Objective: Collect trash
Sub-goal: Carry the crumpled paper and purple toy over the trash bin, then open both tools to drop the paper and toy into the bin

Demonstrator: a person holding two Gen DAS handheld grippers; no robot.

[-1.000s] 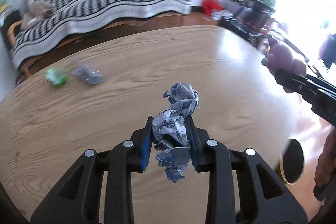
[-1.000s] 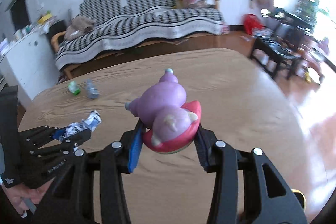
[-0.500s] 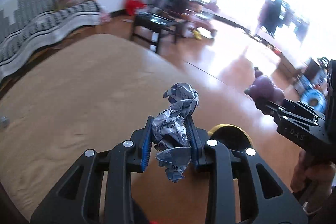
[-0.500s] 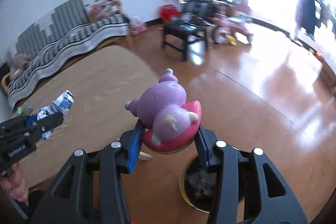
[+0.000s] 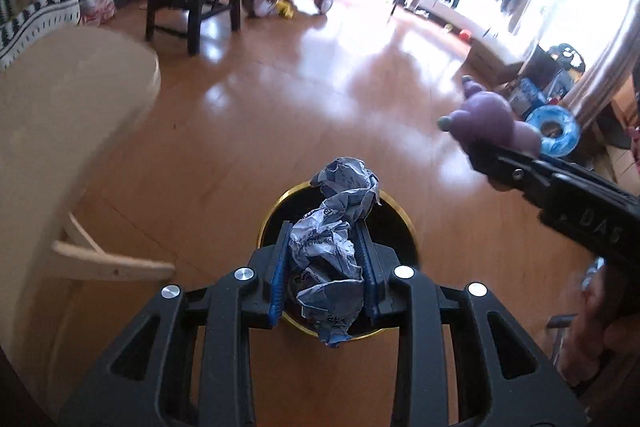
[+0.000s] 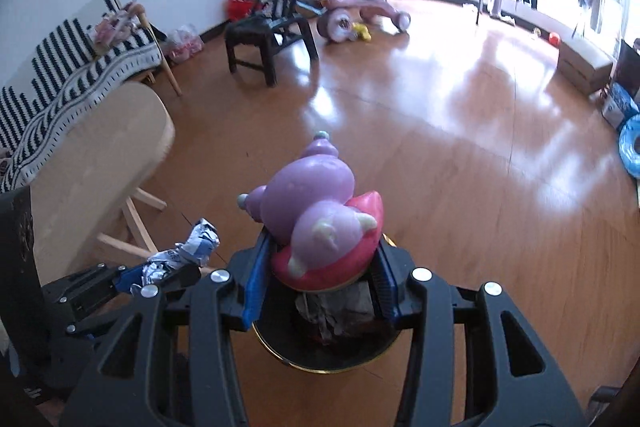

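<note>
My left gripper (image 5: 325, 239) is shut on a crumpled grey-blue wrapper (image 5: 334, 235) and holds it directly above a black, gold-rimmed trash bin (image 5: 404, 223) on the floor. My right gripper (image 6: 318, 247) is shut on a purple and pink toy figure (image 6: 316, 215) and holds it above the same bin (image 6: 320, 359), which has crumpled trash inside. In the left wrist view the toy (image 5: 486, 121) and the right gripper are to the right. In the right wrist view the wrapper (image 6: 188, 253) and the left gripper are at lower left.
The wooden table (image 5: 60, 131) edge and its legs stand to the left; it also shows in the right wrist view (image 6: 92, 163). A black chair (image 6: 268, 27), a pink tricycle (image 6: 356, 11) and a striped sofa (image 6: 72, 67) stand further off on the wooden floor.
Both grippers have swung right, away from the table and down over the trash bin, still holding the wrapper and the toy. The bin now lies directly below both.
</note>
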